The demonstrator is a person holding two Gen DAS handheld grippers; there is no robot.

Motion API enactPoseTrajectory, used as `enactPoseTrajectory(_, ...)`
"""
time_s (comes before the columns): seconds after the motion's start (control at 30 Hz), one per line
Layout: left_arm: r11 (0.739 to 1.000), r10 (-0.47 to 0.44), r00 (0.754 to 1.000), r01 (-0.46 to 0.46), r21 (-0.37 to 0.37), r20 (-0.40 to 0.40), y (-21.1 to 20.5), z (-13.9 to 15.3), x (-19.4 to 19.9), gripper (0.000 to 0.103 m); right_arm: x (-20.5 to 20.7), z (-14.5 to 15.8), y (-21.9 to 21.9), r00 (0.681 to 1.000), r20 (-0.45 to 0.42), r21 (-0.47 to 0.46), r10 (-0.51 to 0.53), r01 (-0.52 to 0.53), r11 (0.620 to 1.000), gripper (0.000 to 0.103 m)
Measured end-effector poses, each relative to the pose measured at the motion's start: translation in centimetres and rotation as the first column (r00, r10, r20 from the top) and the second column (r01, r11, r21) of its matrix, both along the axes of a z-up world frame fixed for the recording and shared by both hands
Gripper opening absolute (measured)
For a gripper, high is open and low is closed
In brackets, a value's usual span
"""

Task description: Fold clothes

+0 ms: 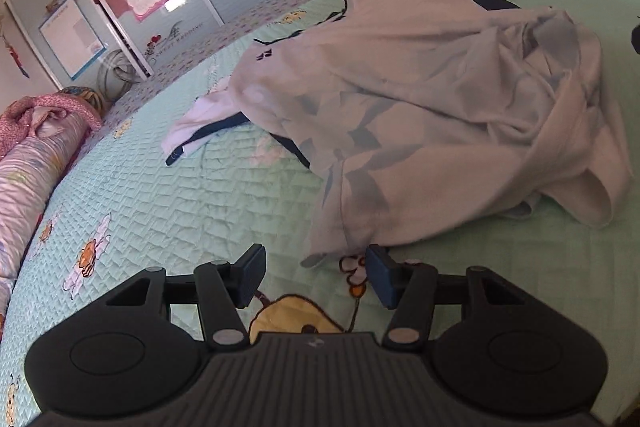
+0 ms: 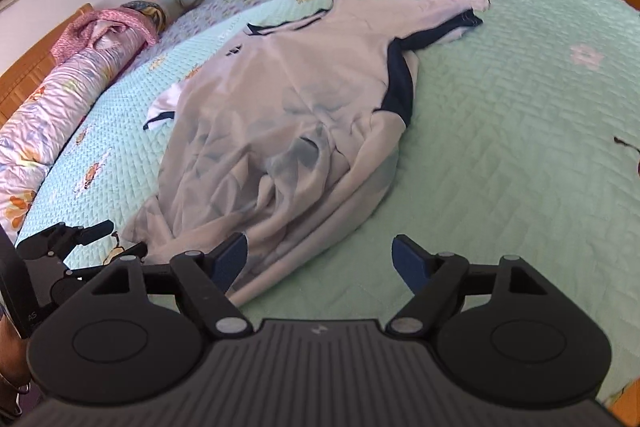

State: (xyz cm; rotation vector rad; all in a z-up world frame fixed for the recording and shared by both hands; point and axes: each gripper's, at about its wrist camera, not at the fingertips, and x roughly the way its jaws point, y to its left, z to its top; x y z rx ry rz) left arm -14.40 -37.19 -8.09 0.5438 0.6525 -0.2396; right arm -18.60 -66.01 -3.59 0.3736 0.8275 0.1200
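The white T-shirt (image 2: pixel 304 99) with navy trim lies rumpled on the green quilted bedspread (image 2: pixel 520 147). It looks light, limp and thin, best pinched at the near hem corners. The left gripper (image 1: pixel 314 275) and right gripper (image 2: pixel 318 259) both stand apart, empty.

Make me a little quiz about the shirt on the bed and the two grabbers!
1. True or false: the white shirt lies neatly folded.
2. What colour is the shirt's trim? A red, B navy, C yellow.
3. Fill in: the left gripper has its fingers at the shirt's near ____.

Key: 1 false, it lies rumpled on the green quilt. 2 B. 3 corner; the fingers are apart, like the right gripper's.
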Motion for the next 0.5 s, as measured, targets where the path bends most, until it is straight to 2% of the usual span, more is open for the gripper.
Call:
enactPoseTrajectory(0.07, 1.0, -0.014, 1.0, 0.014, -0.005, 0.002, 0.5, 0.0, -0.4, 0.058, 0.1, -0.2, -0.1, 1.0, -0.006, 0.009, -0.004, 0.004, 1.0, 0.081)
enactPoseTrajectory(0.17, 0.999, -0.017, 0.999, 0.015, 0.043, 0.032, 0.3, -0.4, -0.4, 0.058, 0.3, -0.7, -0.1, 1.0, -0.009, 0.009, -0.006, 0.006, 1.0, 0.081)
enactPoseTrajectory(0.3, 0.999, -0.025, 0.999, 0.023, 0.048, 0.047, -0.4, -0.6, 0.6, 0.056, 0.9, -1.6, 0.5, 1.0, -0.021, -0.002, -0.015, 0.015, 1.0, 0.081)
enactPoseTrajectory(0.4, 0.999, -0.045, 0.999, 0.045, 0.003, 0.024, -0.7, -0.3, 1.6, 0.004, 0.9, -1.9, 1.0, 1.0, -0.021, -0.022, -0.012, 0.012, 1.0, 0.081)
enactPoseTrajectory(0.5, 0.996, -0.01, 1.0, 0.011, -0.09, 0.011, 0.0, 1.5, 1.7, 0.004, 0.9, -1.6, 0.8, 1.0, -0.013, -0.037, -0.019, 0.018, 0.999, 0.081)
